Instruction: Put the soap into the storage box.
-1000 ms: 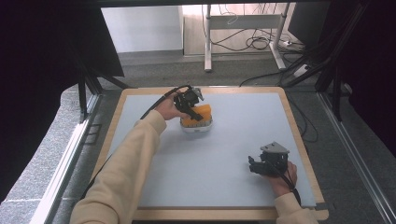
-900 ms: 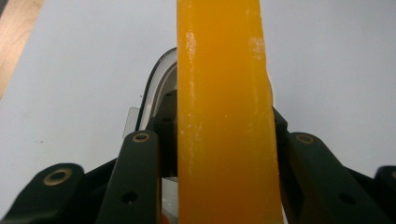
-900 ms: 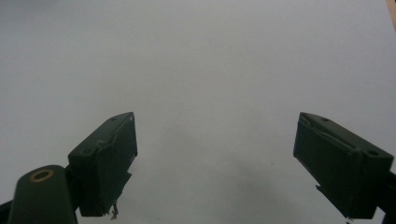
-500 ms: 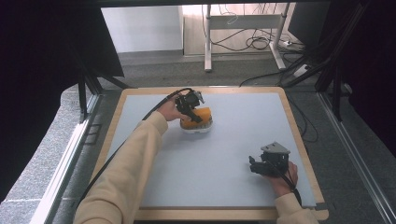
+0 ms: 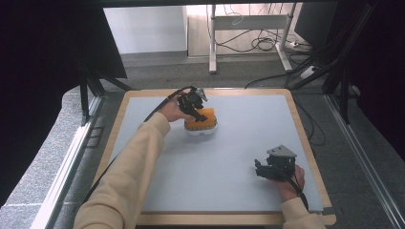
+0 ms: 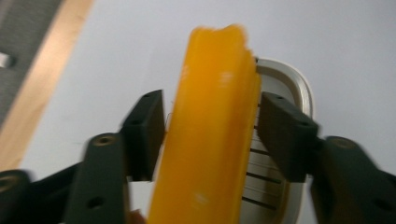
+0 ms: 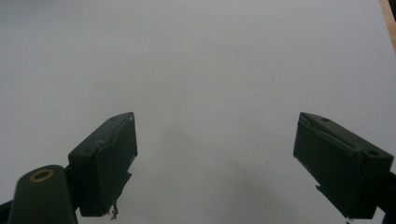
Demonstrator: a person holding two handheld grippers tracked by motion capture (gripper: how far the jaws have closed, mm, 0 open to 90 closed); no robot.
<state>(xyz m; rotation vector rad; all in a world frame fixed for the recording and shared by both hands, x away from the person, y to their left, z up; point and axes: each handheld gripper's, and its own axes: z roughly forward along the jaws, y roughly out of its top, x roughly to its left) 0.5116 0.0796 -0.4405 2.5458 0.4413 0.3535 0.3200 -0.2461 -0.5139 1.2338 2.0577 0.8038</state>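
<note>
An orange sponge-like block (image 5: pixel 204 120) stands on edge in a white slatted dish (image 5: pixel 200 131) at the far middle of the grey mat. My left gripper (image 5: pixel 195 112) reaches over it from the left. In the left gripper view the orange block (image 6: pixel 210 140) rises between the two black pads (image 6: pixel 147 126), with a narrow gap on each side. The jaws have just been opening and do not press on it. The dish's rim (image 6: pixel 299 84) curves behind. My right gripper (image 5: pixel 261 170) rests at the near right, open (image 7: pixel 215 144) over bare mat.
The grey mat (image 5: pixel 229 157) lies on a wooden-edged table (image 5: pixel 305 138). Cables trail from both grippers. Dark frame posts stand at the far left and right, and a desk leg with loose cables stands on the floor beyond.
</note>
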